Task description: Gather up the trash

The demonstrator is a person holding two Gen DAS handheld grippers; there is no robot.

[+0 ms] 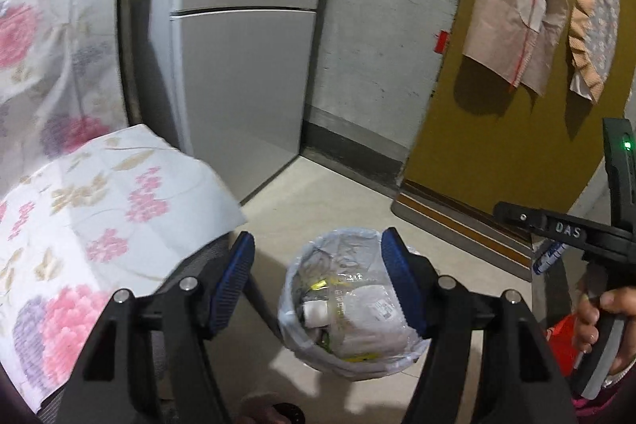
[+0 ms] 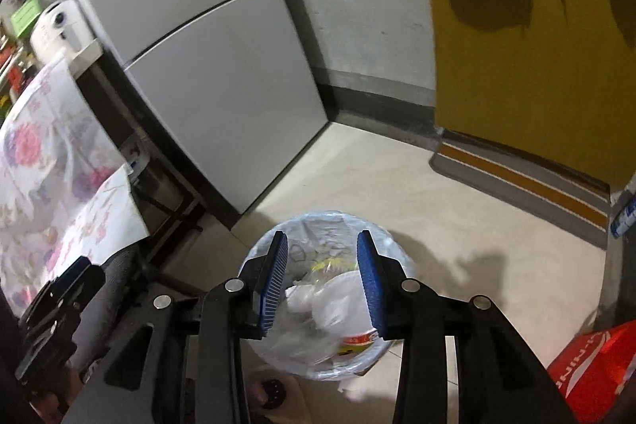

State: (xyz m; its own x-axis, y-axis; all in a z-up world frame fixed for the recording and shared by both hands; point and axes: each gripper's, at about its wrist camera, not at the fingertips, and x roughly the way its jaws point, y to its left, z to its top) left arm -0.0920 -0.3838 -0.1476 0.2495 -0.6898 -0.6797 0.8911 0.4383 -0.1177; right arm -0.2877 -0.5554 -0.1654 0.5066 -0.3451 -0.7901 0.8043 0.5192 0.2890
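Lined trash bin [image 1: 349, 308] on floor, near the fridge [image 1: 242, 74], full of bottles and wrappers. Left gripper [image 1: 318, 289] above bin, jaws wide apart, empty. Right gripper [image 2: 322, 285] above bin too, jaws parted, holding nothing.

Trash bin [image 2: 324, 304] on floor [image 2: 457, 225] — fridge [image 2: 206, 66] behind-left, door [image 2: 536, 66] behind-right.

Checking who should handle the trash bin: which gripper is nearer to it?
Right, by appearance. The right gripper hangs open directly above the trash bin, fingers framing its rim. The left gripper, also open, sits off toward the flowered cloth side.
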